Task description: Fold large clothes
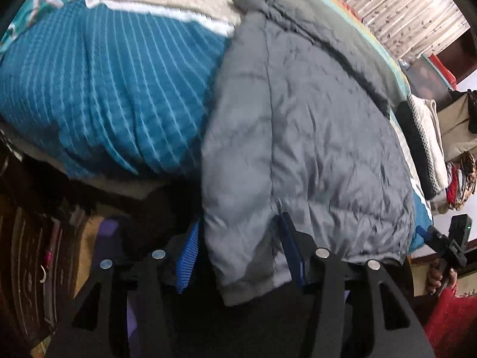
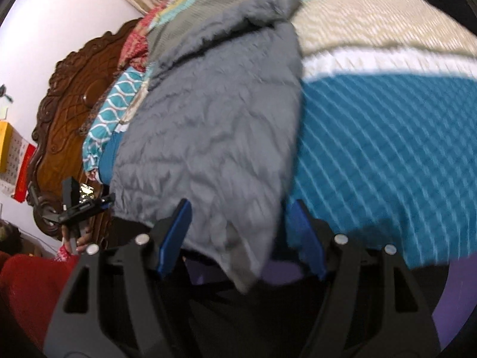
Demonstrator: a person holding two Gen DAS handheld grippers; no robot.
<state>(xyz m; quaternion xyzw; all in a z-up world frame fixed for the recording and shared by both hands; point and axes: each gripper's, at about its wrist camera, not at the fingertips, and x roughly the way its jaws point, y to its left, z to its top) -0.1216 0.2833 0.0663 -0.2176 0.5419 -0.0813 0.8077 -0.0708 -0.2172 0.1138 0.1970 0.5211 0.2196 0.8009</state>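
A grey puffer jacket (image 1: 304,125) lies lengthwise on the bed, its hem hanging over the near edge. My left gripper (image 1: 238,238) is open, its blue pads on either side of the jacket's hem corner. In the right wrist view the same jacket (image 2: 214,125) fills the middle. My right gripper (image 2: 238,229) is open with the other hem corner between its pads. Each gripper shows small in the other's view, the right one (image 1: 441,241) and the left one (image 2: 86,205).
The bed has a teal striped blanket (image 1: 104,95) with cream and white bands. A carved wooden headboard (image 2: 74,113) stands at the left of the right wrist view. Folded clothes (image 1: 423,137) are stacked at the bed's right. A curtain (image 1: 396,3) hangs behind.
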